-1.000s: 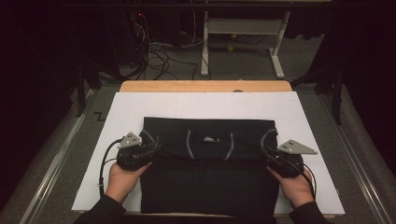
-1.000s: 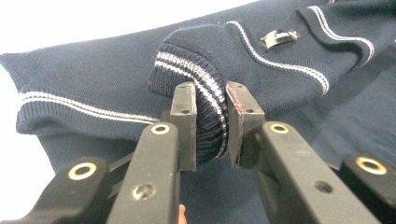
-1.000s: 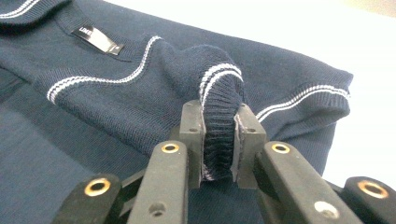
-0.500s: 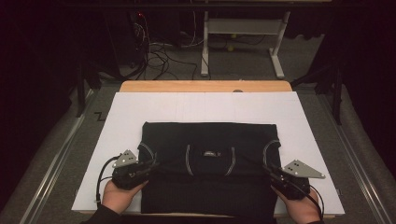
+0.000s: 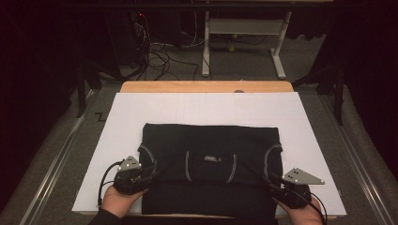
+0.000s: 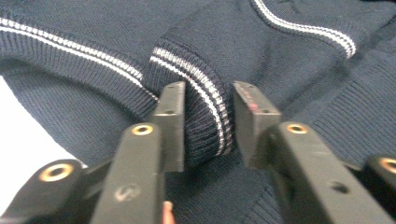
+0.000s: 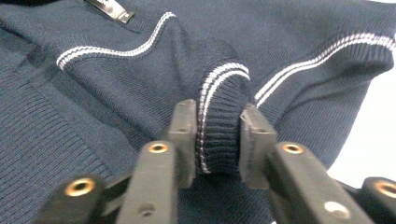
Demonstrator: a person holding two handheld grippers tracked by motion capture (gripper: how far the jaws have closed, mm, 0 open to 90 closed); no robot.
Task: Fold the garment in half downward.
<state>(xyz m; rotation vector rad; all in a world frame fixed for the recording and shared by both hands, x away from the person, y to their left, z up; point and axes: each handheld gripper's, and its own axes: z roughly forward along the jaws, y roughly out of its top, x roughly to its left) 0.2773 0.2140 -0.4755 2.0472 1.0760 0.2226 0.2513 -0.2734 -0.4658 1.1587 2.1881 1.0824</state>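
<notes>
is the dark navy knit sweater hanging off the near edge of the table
No, the dark navy knit sweater lies flat on the white sheet.

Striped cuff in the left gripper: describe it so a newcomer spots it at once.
On the white sheet lies a folded dark navy sweater. At its near left edge, by the left gripper, a ribbed cuff bulges up between the jaws, which have just been opening. Two thin white stripes ring it.

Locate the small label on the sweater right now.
In the high view the label sits mid-chest on the folded dark sweater, between two curved white stripes, centred on the white sheet. In the right gripper view it is at top left.
</notes>
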